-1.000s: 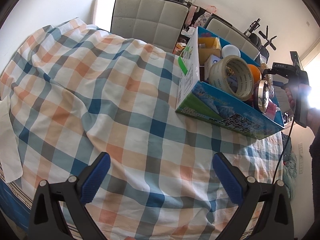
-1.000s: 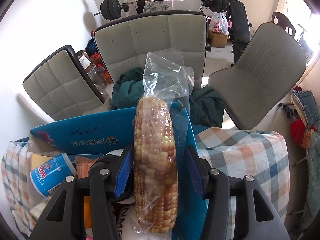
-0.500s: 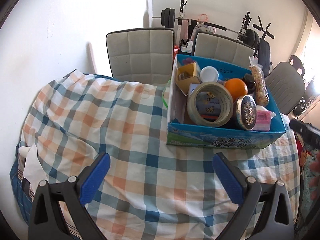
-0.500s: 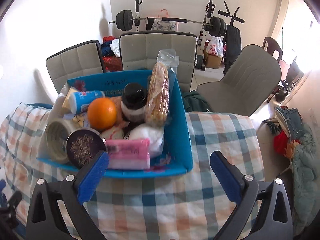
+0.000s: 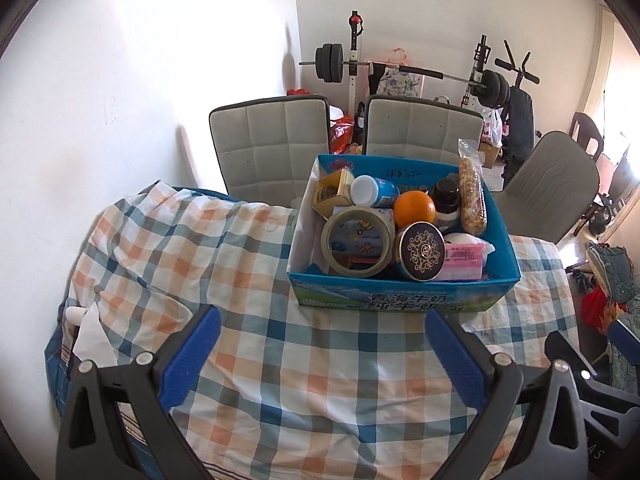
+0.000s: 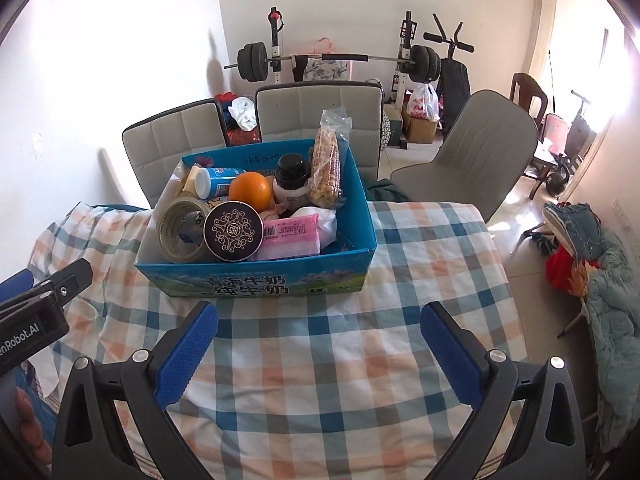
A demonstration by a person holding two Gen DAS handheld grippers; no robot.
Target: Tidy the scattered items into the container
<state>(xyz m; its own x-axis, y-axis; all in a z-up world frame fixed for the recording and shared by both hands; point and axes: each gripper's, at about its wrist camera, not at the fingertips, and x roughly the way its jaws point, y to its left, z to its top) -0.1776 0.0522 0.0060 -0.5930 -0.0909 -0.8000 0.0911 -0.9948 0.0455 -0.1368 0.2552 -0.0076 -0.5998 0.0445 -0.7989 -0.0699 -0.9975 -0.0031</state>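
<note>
A blue cardboard box (image 5: 400, 300) (image 6: 256, 284) stands on the checked tablecloth. It holds a bagged corn cob (image 5: 472, 200) (image 6: 326, 172), an orange (image 5: 414, 208) (image 6: 250, 190), a tape roll (image 5: 356, 242) (image 6: 180, 228), a round dark tin (image 5: 424, 246) (image 6: 233, 230), a pink pack (image 5: 464, 258) (image 6: 290, 236), a dark jar (image 6: 292, 180) and a blue-white cup (image 5: 372, 190). My left gripper (image 5: 322, 356) is open and empty, back from the box's front. My right gripper (image 6: 318, 354) is open and empty, also in front of the box.
Two padded grey chairs (image 5: 272, 148) (image 5: 424, 132) stand behind the table, a third chair (image 6: 480, 152) at the right. A weight bench and barbell (image 6: 332, 60) line the back wall. White tissue (image 5: 94, 332) hangs at the table's left edge. Clothes (image 6: 592, 248) pile at the right.
My right gripper has let go of the corn cob into the box and pulled back, open. My left gripper has drawn back and turned to face the box.
</note>
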